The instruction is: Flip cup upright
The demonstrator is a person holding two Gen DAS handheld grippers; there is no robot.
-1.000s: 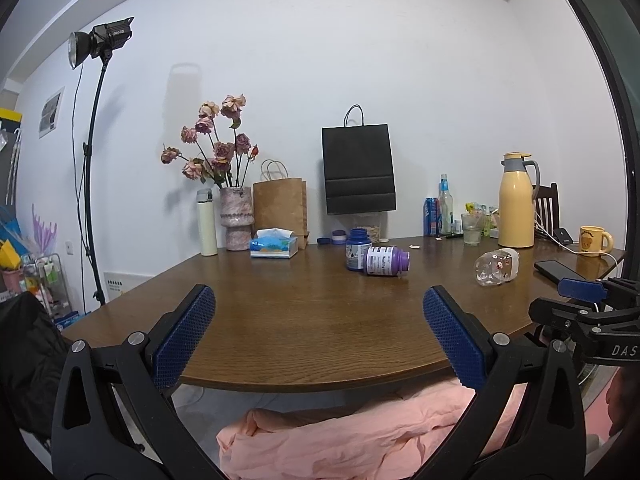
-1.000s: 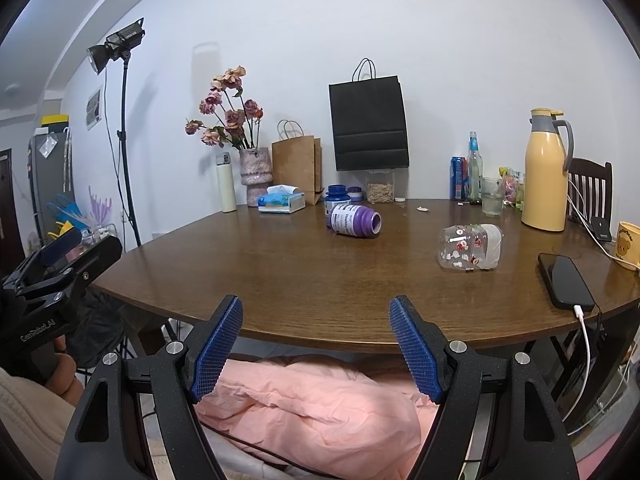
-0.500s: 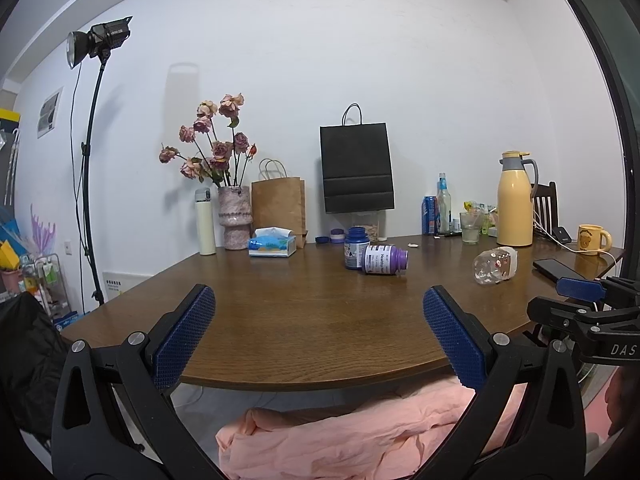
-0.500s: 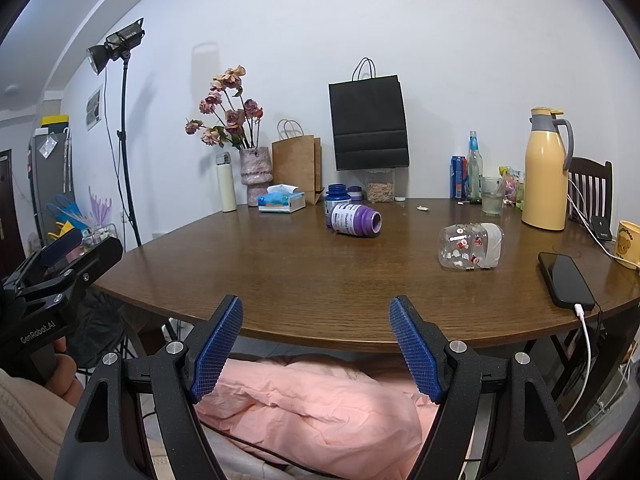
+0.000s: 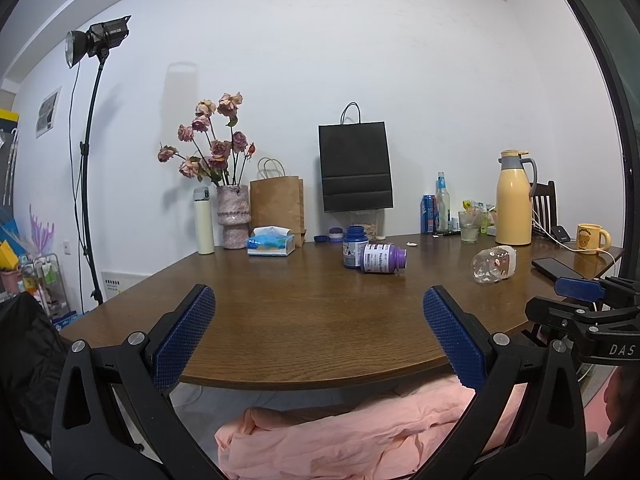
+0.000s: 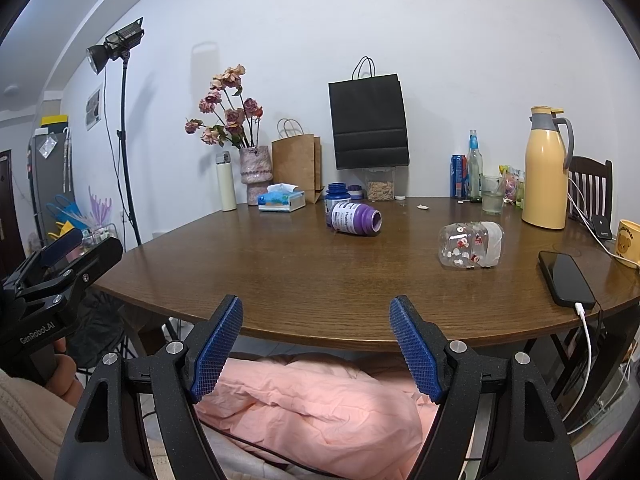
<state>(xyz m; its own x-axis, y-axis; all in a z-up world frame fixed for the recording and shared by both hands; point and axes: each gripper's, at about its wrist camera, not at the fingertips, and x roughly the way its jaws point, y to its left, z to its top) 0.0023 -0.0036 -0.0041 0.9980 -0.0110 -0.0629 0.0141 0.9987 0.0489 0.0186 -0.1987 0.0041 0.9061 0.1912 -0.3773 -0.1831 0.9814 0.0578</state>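
The cup [image 6: 471, 245], clear plastic with small red and white prints, lies on its side toward the right part of the table [image 6: 280, 280], nothing touching it. Beside it, a purple bottle [image 6: 354, 218] is tipped over too, its white label starting "Health", the rest too small to read. Writing on the tools: "GenRobot.AI" shows on the left hand-held gripper [image 6: 60, 256] in the right wrist view, while the left wrist view catches "DAS" on the right hand-held gripper [image 5: 580, 290]. Only the right wrist view shows the phone [image 6: 566, 278] whole, cable plugged in, at the table's right edge; the yellow mug [image 5: 592, 238] appears whole only in the left. Both hand-held grippers hang off the near edge, blue pads spread wide, holding nothing.
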